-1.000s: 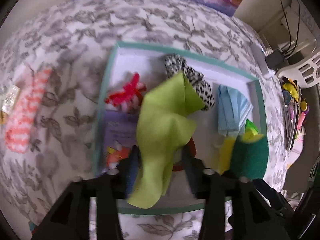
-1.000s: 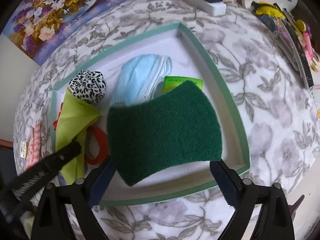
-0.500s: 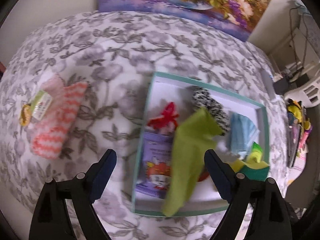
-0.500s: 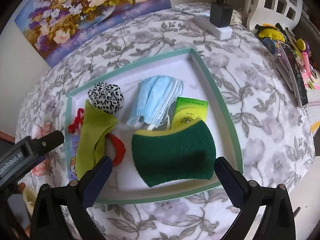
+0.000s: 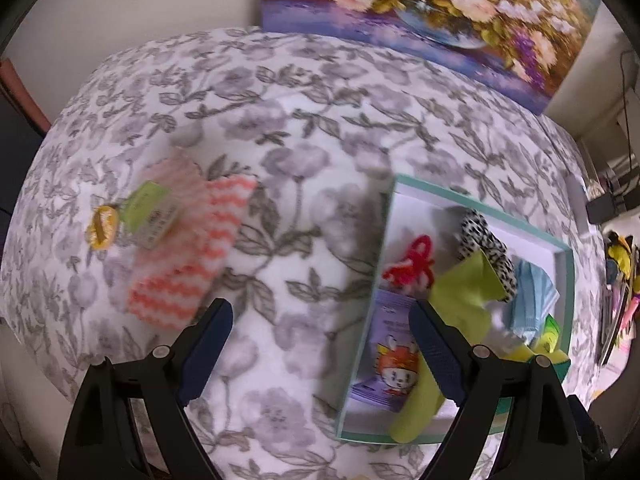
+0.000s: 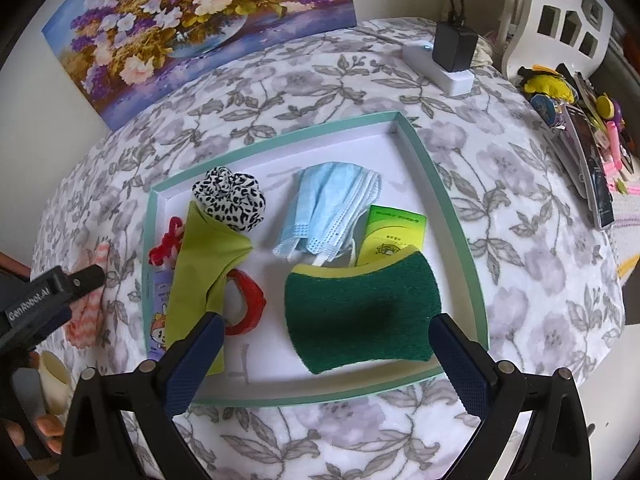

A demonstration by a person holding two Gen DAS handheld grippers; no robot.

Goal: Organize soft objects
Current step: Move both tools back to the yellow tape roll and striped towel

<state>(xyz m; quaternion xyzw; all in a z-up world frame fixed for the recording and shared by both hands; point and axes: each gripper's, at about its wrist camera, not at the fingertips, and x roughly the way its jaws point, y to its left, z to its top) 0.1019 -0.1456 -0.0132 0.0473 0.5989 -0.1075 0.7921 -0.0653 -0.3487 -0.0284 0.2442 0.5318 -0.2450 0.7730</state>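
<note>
The left gripper [image 5: 320, 344], jaws just spread wide and empty, hangs over the floral cloth [image 5: 304, 128]; the right gripper [image 6: 324, 344] gapes above the dark green scouring sponge [image 6: 362, 316] in the teal-rimmed tray [image 6: 460, 236].

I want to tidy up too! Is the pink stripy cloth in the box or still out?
Out. The pink stripy cloth lies on the flowery tablecloth, apart from the box, and neither gripper touches it.

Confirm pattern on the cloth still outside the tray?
Coral-and-white zigzag stripes on the cloth; left wrist view shows it best.
</note>
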